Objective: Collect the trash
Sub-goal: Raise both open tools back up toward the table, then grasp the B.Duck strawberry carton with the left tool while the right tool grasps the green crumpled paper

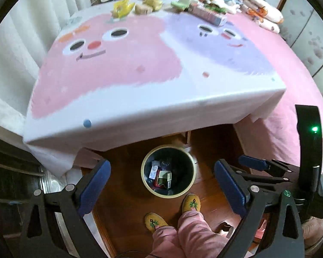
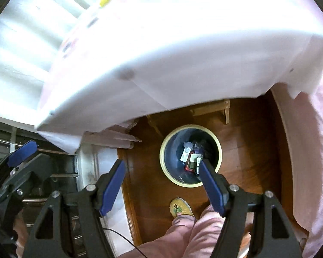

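**Bin check: both grippers empty**

My left gripper (image 1: 161,185) and right gripper (image 2: 163,185): fingers wide, holding nothing, poised over bin (image 1: 144,161) on floor. Trash (image 1: 160,175) sits inside bin; 2 slippers adj.

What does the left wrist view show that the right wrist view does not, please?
Only the left wrist view shows the cartoon faces on the tablecloth, the clutter at its far edge and both slippers. Only the right wrist view shows the wooden frame under the table. Both show the trash bin with wrappers inside and both grippers, left gripper and right gripper, open and empty.
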Tool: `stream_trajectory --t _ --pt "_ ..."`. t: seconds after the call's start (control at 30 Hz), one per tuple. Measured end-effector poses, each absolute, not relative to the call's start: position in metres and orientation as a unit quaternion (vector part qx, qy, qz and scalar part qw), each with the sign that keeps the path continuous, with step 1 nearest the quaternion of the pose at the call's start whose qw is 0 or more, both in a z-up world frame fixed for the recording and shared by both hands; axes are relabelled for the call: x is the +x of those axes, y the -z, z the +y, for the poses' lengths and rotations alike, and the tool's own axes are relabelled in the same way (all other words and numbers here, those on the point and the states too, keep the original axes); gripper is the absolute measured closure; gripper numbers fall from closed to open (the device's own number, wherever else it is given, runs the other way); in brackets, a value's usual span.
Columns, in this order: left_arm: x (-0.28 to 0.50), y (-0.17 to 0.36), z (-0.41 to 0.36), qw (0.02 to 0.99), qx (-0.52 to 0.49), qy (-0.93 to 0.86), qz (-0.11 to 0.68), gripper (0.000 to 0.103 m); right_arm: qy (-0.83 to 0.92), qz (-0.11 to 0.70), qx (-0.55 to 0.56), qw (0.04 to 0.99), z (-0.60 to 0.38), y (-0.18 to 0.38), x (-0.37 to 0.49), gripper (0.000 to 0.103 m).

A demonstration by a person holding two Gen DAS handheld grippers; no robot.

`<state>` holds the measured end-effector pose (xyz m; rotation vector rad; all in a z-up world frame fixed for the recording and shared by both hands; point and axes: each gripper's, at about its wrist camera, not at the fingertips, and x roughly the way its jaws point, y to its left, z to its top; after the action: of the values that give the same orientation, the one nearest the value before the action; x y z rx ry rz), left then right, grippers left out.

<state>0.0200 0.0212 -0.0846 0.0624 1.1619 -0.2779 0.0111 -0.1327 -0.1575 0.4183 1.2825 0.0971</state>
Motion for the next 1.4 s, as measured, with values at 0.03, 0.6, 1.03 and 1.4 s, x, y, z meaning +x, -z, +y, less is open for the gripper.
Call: stream_trajectory --t 0.03,0.6,1.03,1.4 --pt "0.019 0.076 0.021 0.829 0.032 0.133 0.542 0.007 -0.045 0.589 0.191 0.784 -0.132 0.147 0.01 0.032" --pt "0.058 -0.043 0.006 0.875 0.024 0.173 0.452 0.007 0.008 0.462 0.159 0.873 -0.174 -0.01 0.013 0.032" --pt "0.162 -0.069 -0.08 0.888 0.021 0.158 0.431 0.007 0.015 0.429 0.142 0.892 -0.269 -0.041 0.108 0.041" --pt "0.304 -0.01 -0.199 0.858 0.001 0.107 0.502 0.007 -0.04 0.479 0.117 0.869 -0.381 -0.003 0.249 0.045"
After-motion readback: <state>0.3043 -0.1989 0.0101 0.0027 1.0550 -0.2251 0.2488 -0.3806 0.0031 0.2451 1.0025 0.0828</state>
